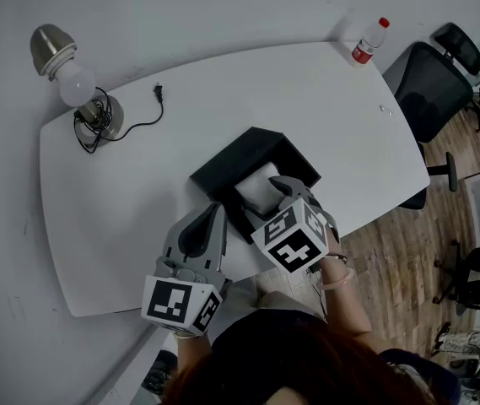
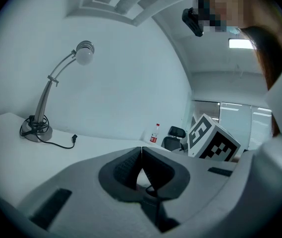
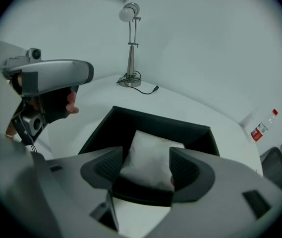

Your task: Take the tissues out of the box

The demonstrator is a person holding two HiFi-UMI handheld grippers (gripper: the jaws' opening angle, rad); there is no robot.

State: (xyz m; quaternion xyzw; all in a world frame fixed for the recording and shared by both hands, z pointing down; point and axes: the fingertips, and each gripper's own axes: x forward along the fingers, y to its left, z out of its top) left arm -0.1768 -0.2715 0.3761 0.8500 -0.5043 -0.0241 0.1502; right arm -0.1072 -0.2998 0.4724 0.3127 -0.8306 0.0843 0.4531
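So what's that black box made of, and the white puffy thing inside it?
The black box looks like matte cardboard, maybe thin plastic: flat walls, sharp corners, no shine. The white pack looks soft, likely wrapped tissue paper: pillowy, rounded.

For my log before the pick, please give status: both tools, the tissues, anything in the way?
Left tool shut, empty, near the box. Right tool open over the tissues, no grip yet. Tissues lie in the open box. Path clear.

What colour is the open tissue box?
The open square box is black, clearest in the right gripper view.
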